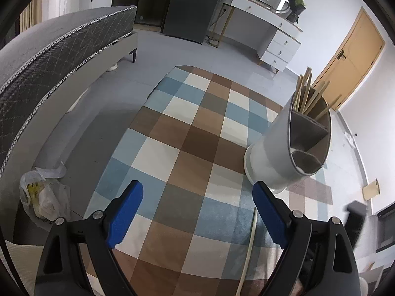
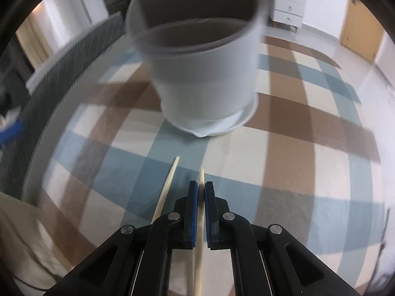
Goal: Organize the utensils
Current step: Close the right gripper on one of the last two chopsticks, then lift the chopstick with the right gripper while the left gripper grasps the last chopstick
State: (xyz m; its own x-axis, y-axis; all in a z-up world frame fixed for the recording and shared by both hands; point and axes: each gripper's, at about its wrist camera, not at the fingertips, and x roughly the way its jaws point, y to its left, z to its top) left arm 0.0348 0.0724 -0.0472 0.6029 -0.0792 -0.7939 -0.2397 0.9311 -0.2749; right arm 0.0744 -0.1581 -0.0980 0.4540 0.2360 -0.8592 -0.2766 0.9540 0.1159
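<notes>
Right tongs (image 2: 202, 188) clamp one chopstick (image 2: 200, 222) at lower centre; left tongs (image 1: 197, 197) gape apart. Gripped low, it may pivot and miss the white holder (image 2: 202, 74).

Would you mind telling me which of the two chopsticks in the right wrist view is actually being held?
The right-hand chopstick, clamped between the right gripper's blue fingers. The other chopstick lies free to the left, on the checked cloth.

Right claw (image 2: 202, 192) clamped on chopstick (image 2: 199, 246) before white holder (image 2: 202, 74)
</notes>
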